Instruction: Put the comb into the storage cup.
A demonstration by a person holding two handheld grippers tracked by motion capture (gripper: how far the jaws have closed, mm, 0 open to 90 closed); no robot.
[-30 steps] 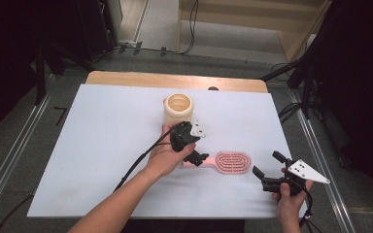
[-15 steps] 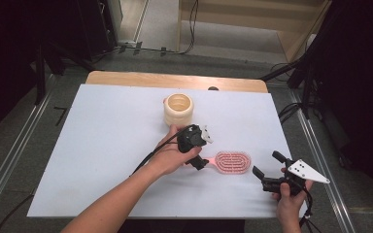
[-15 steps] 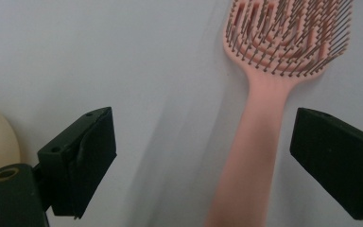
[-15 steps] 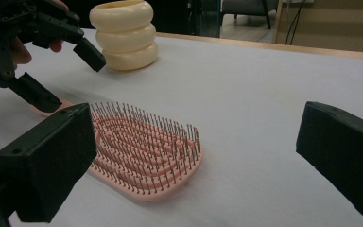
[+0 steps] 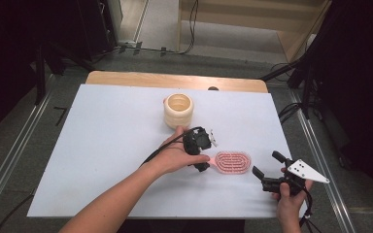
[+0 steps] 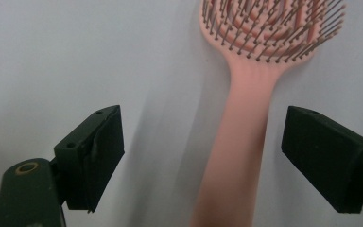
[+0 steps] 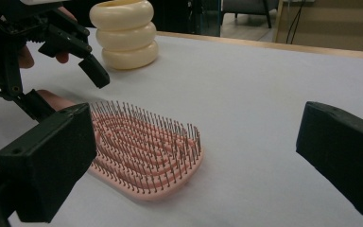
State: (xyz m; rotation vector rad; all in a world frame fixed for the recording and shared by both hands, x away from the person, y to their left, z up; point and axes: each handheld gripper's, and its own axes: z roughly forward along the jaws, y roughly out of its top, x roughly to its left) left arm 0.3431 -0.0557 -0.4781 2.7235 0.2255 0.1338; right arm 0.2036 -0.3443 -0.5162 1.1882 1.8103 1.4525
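On the white table (image 5: 102,145), a pink brush (image 5: 231,162) lies bristles up, near a cream pot (image 5: 178,109).
Left gripper (image 6: 203,156) straddles its handle, jaws just closing, not yet touching; right gripper (image 5: 269,171) hangs unclenched right of the brush head.

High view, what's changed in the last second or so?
The left gripper moved right and down over the brush handle; its jaws have been closing, with the handle between them but not yet gripped. The right gripper, open, the brush and the cream holder stayed put.
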